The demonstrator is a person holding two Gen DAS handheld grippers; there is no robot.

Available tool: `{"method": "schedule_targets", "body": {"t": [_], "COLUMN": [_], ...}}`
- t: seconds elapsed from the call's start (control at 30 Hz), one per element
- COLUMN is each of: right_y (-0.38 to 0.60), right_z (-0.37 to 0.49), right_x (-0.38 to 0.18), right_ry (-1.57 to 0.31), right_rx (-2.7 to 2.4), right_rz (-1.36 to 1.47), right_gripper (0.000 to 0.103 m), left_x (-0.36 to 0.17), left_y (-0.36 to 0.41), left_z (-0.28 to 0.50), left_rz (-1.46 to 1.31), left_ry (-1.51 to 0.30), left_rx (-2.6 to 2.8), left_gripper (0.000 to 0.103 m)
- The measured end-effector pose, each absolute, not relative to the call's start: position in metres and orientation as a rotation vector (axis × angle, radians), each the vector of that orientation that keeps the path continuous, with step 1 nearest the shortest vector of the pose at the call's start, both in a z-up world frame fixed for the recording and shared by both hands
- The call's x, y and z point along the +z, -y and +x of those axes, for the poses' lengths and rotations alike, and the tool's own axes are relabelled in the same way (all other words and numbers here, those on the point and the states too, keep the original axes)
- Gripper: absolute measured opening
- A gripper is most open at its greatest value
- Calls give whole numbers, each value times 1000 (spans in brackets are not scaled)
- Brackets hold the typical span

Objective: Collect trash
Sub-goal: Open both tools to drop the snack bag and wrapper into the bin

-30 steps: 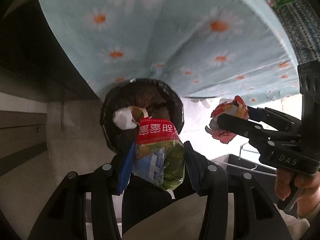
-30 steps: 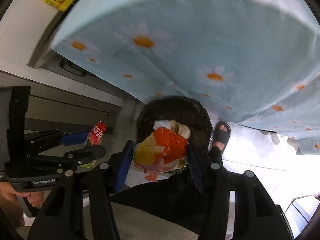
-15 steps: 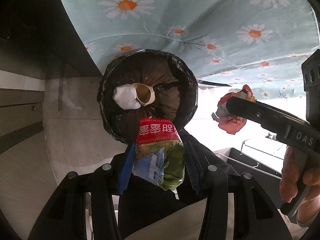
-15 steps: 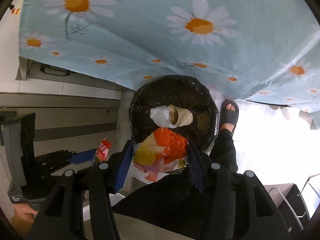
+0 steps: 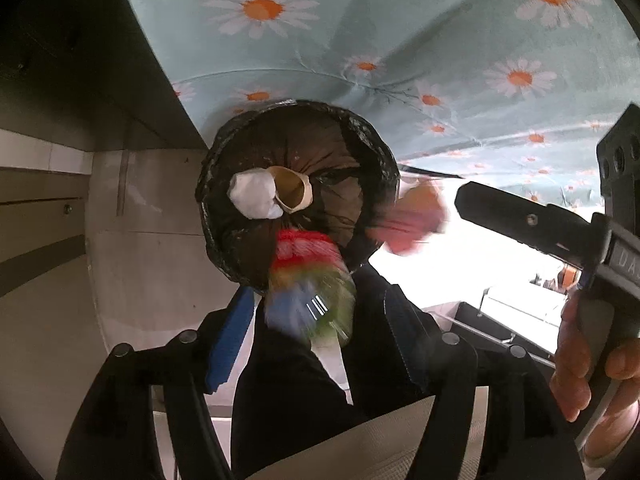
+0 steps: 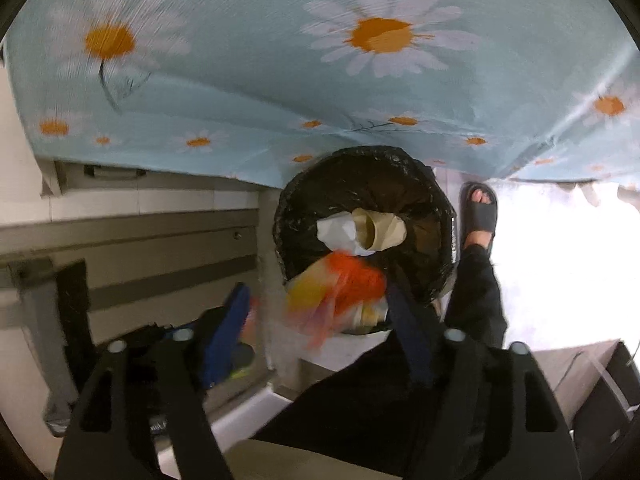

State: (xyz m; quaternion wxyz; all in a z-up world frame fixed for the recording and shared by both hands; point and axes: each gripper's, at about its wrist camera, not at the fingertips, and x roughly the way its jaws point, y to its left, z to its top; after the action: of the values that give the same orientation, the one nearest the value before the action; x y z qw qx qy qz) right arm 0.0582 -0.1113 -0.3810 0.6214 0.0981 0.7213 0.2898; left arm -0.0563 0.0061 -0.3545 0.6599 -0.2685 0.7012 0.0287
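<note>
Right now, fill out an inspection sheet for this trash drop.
Surface: pale floor under a daisy tablecloth.
Job's things: black-lined bin holding white wad and paper cup; snack packet and orange wrapper blurred.
Clutter: nothing seen.
Tongs: left tongs and right tongs opening, each wrapper between the pads, apparently loose.
Cables: nothing seen.
Surroundings: sandalled foot beside bin.
</note>
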Motion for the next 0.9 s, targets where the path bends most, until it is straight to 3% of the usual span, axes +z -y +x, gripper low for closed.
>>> {"method": "schedule_targets", "body": {"t": [0.6, 0.9], "right_y": [122, 132], "right_z": [59, 61], "right_x": [-354, -315], "right_ry": [-1607, -1509], "right_rx": [646, 686], "right_rz": [218, 242], "right_gripper": [73, 73], "left_x": [-340, -300], "left_y": [-15, -21], "left_z": [-50, -41], "left_rz": [-588, -571], "left_ry": [-1563, -1475], "left_rx": [68, 51], "left_gripper": [66, 66]}}
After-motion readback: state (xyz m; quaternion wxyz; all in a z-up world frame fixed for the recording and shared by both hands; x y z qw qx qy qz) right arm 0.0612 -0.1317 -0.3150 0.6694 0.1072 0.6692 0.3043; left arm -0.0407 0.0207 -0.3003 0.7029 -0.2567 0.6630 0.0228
